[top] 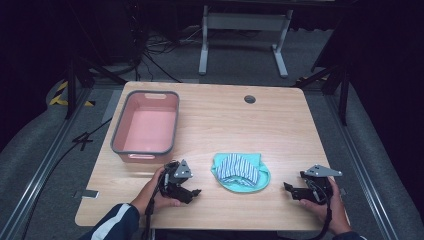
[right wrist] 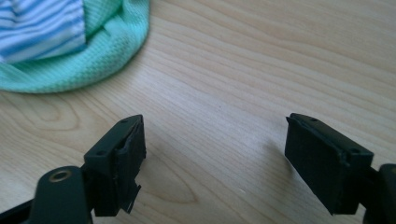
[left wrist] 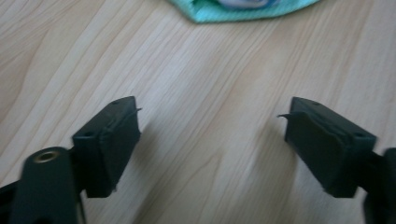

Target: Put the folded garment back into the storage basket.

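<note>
The left gripper (top: 196, 191), black and held in the person's left hand (top: 157, 192), hovers low over the pale wood-grain surface (top: 280, 130) with its jaws spread wide and nothing between them; the left gripper view shows bare wood in the gap. The right gripper (top: 287, 187), held in the right hand (top: 327, 202), is likewise released, its jaws standing well apart over bare wood in the right gripper view.

Between the two grippers, near the front of the surface, lies a small bundle of mint-green mesh cloth (top: 242, 181) with a blue-and-white striped cloth (top: 237, 168) folded on top of it. The bundle sits just ahead of the left gripper's tips, at the top edge of the left gripper view (left wrist: 243, 11), and up and to the left of the right gripper's jaws in its own view (right wrist: 70, 56). Neither gripper touches it.

Farther back on the left stands a pink rectangular plastic tub with a grey rim (top: 120, 127), well apart from the cloths.
</note>
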Tool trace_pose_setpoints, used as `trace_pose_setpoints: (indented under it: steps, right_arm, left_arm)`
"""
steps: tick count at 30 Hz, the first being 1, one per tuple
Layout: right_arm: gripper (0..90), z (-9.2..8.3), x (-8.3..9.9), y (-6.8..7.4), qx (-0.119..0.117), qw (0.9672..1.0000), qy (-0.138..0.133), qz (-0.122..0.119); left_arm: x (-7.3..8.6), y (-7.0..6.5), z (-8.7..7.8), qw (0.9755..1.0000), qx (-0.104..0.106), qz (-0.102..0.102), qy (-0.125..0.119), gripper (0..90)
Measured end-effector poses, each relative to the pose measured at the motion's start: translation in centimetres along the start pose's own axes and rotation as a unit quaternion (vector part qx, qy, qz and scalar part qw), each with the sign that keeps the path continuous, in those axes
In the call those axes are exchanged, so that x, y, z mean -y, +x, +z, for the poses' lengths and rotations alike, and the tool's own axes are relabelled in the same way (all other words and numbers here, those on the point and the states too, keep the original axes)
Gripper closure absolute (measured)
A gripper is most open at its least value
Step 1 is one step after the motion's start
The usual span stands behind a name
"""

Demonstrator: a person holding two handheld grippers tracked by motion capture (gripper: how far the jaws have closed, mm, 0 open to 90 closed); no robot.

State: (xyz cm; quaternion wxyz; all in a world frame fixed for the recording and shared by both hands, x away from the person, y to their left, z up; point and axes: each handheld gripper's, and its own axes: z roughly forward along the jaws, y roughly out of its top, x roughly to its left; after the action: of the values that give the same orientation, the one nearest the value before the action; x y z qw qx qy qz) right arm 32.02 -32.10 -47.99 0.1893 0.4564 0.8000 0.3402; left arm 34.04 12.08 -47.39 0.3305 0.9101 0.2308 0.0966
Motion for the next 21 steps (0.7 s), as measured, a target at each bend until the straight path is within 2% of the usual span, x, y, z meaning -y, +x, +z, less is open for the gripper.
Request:
trace_pose_setpoints:
  steps: [4, 5, 7, 8, 10, 12, 15, 17, 18, 21]
  right_arm:
    - [26.0, -0.6, -0.6, 0.1, -0.009, 0.9998, -0.017, 0.009]
    - [27.2, -0.7, -0.7, 0.1, -0.010, 0.9997, -0.019, 0.007]
    - [29.3, -0.7, -1.1, 0.3, -0.014, 0.9997, -0.021, 0.005]
    - [31.1, -0.7, -1.3, 0.5, -0.015, 0.9997, -0.021, 0.002]
    - [32.9, -0.6, -1.9, 0.8, -0.018, 0.9996, -0.022, -0.004]
    - [34.0, -0.5, -2.2, 1.0, -0.019, 0.9995, -0.024, -0.008]
    - [37.2, -0.2, -3.4, 1.7, -0.027, 0.9991, -0.028, -0.019]
    - [38.5, 0.2, -4.1, 2.3, -0.033, 0.9987, -0.025, -0.030]
    - [38.8, 0.4, -4.4, 2.6, -0.033, 0.9986, -0.023, -0.035]
    - [40.3, 1.5, -5.2, 3.5, -0.037, 0.9978, -0.012, -0.054]
  left_arm:
    - [-1.4, -0.2, 0.3, 0.9999, -0.009, 0.003, -0.003, 24.4]
    - [-1.8, -0.2, 0.4, 0.9999, -0.005, 0.001, -0.010, 25.1]
    - [-2.7, 0.0, 0.4, 0.9997, -0.015, -0.004, -0.018, 27.4]
    - [-3.1, 0.1, 0.4, 0.9996, -0.012, -0.009, -0.025, 28.3]
    - [-3.8, 0.4, 0.5, 0.9991, -0.025, -0.017, -0.029, 31.1]
    - [-4.1, 0.6, 0.6, 0.9990, -0.025, -0.019, -0.031, 31.8]
    - [-5.0, 1.0, 1.1, 0.9984, -0.039, -0.022, -0.033, 34.5]
    - [-5.5, 1.5, 1.5, 0.9980, -0.045, -0.035, -0.028, 35.8]
    - [-5.7, 1.8, 1.8, 0.9978, -0.041, -0.041, -0.031, 36.2]
    - [-6.2, 2.4, 2.8, 0.9976, -0.046, -0.045, -0.025, 37.2]
